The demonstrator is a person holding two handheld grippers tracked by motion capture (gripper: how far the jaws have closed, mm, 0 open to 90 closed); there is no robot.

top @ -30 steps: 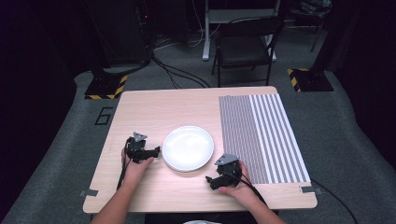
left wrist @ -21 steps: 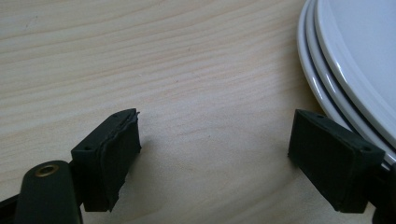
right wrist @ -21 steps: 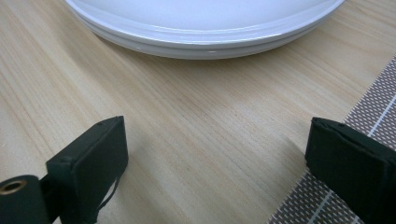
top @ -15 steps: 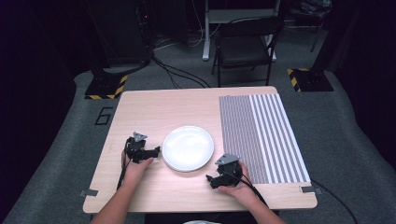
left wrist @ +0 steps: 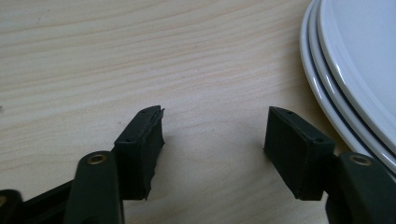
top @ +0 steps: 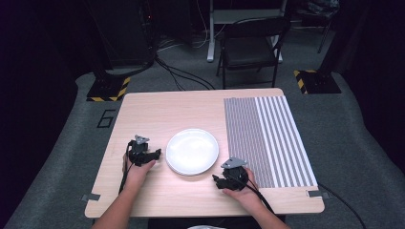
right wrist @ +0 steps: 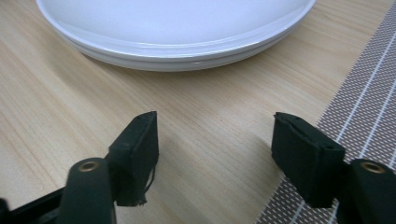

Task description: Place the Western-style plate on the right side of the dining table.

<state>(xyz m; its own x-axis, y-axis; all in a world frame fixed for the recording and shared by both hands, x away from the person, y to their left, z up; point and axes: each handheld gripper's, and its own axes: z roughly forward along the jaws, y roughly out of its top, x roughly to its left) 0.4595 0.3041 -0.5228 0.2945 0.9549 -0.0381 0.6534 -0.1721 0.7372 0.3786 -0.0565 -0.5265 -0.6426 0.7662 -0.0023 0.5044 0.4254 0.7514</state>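
A small stack of white plates lies in the middle of the wooden table. My left gripper rests on the table just left of the stack, pointing at its rim. In the left gripper view the plates curve past the right jaw, and the gripper holds only bare wood. My right gripper lies at the stack's near right. In the right gripper view the plates sit ahead of the gripper. Both pairs of jaws have just been closing partway, with nothing between them.
A grey and white striped placemat covers the right part of the table, its edge beside my right jaw. A black chair stands beyond the far edge. Cables trail off the near side.
Neither hand has shifted on the table. From above, any narrowing of the jaws is too small to make out.
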